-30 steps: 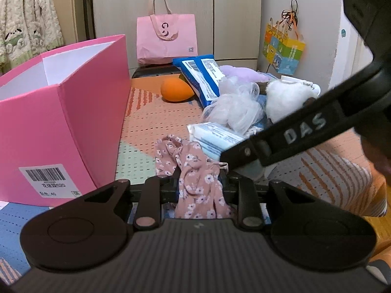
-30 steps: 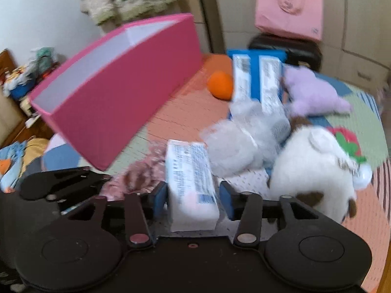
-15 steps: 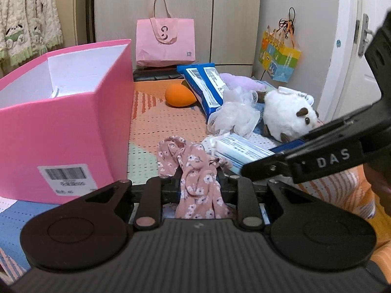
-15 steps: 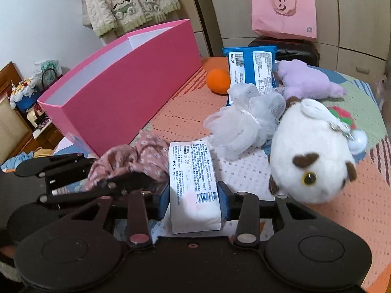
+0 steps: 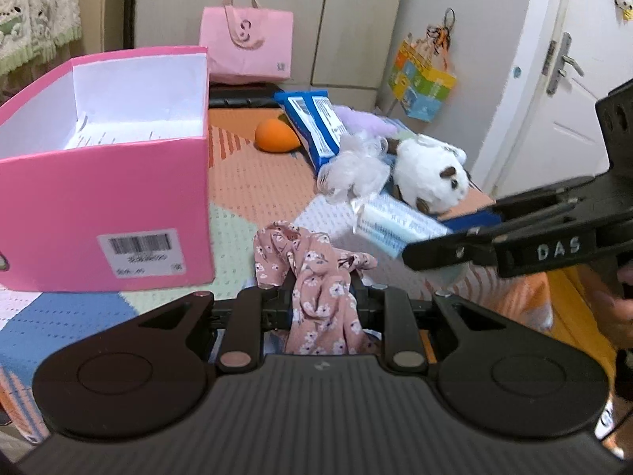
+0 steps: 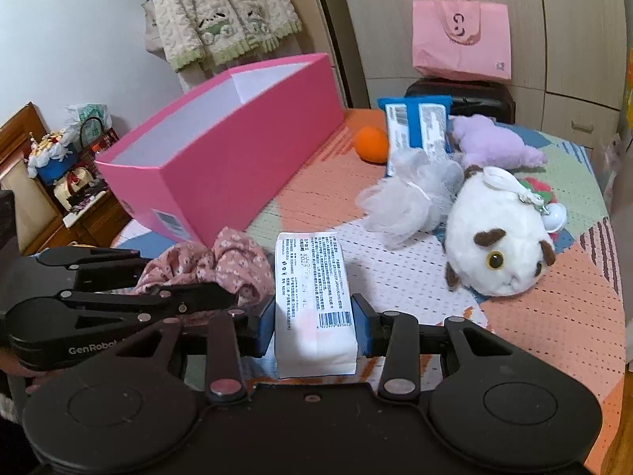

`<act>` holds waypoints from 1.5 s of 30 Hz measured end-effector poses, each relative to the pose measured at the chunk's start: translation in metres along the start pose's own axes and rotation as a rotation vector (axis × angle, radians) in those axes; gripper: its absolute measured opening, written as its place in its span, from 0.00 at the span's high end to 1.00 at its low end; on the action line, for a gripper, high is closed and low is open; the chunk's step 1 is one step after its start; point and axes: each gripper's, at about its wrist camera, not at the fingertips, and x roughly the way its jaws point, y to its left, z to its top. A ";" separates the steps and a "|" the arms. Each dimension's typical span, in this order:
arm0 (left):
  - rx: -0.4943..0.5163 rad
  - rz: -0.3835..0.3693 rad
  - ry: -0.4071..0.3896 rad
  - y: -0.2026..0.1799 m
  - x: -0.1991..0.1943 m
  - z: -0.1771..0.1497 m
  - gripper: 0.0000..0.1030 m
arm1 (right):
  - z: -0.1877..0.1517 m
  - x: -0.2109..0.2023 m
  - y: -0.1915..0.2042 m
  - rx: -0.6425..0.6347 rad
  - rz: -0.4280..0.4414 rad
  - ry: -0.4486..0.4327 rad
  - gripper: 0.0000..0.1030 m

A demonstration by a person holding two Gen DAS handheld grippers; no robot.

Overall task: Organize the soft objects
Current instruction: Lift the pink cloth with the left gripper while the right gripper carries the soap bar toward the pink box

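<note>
The left gripper (image 5: 322, 301) pinches a pink floral fabric scrunchie (image 5: 316, 277) between its 2 fingers, lifted above the patchwork quilt (image 5: 253, 182). The right gripper (image 6: 314, 322) is clamped on a white plastic-wrapped tissue pack (image 6: 312, 304), seen at 3 o'clock in the left view. The open pink cardboard box (image 5: 118, 198) stands at 10 o'clock. Toward 1 o'clock lie a white mesh bath pouf (image 5: 352, 170), a white plush animal (image 5: 431, 178), a blue packet (image 5: 312, 122) and an orange sponge (image 5: 275, 136).
</note>
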 end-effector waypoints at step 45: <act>-0.074 0.053 -0.066 0.138 -0.029 0.155 0.80 | 0.184 0.065 0.081 -0.087 0.085 -0.089 0.56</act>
